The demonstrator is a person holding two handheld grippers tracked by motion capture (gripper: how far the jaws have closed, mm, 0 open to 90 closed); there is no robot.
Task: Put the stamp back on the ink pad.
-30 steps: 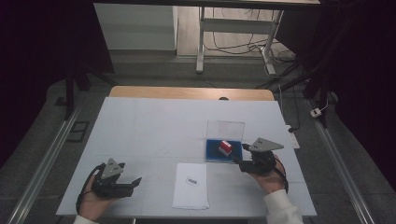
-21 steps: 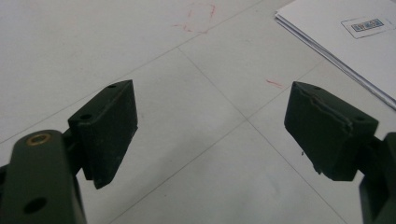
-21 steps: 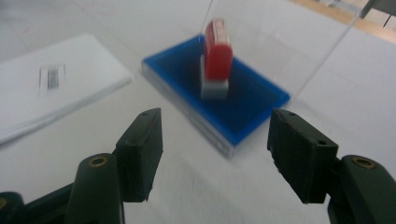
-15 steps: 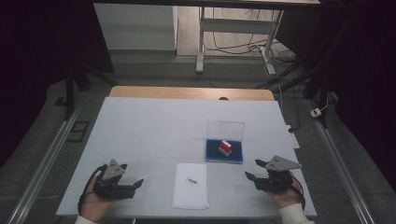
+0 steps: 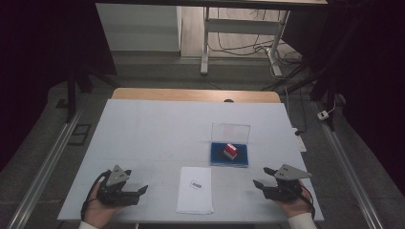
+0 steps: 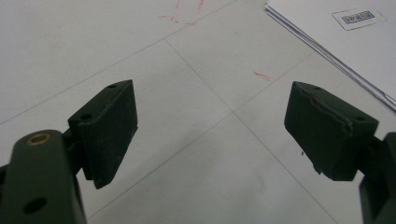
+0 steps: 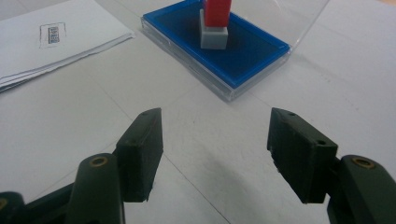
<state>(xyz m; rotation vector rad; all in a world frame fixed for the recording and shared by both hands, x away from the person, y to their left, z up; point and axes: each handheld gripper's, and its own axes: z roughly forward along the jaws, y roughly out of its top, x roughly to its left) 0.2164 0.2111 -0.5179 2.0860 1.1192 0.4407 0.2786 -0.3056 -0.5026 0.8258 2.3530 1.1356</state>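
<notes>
A clear case with a blue base (image 5: 229, 155) (image 7: 247, 51) lies open right of the table's centre, its lid standing up behind. On the blue base stands a red-and-grey stamp (image 5: 230, 151) (image 7: 215, 23). A stack of white paper (image 5: 195, 189) (image 7: 51, 39) (image 6: 345, 42) with a small printed label lies near the front edge. My left gripper (image 5: 136, 193) (image 6: 210, 135) rests at the front left, open, with bare table between its jaws. My right gripper (image 5: 262, 179) (image 7: 215, 154) rests at the front right, open and holding nothing, pointing toward the case.
The white tabletop (image 5: 157, 133) ends in a wooden strip (image 5: 196, 95) at the far side. Metal rails (image 5: 43, 167) run along both sides on the floor. A desk frame and cables (image 5: 239, 43) stand beyond the table.
My right gripper has drawn back from beside the case toward the front right edge of the table. The left gripper has stayed where it was.
</notes>
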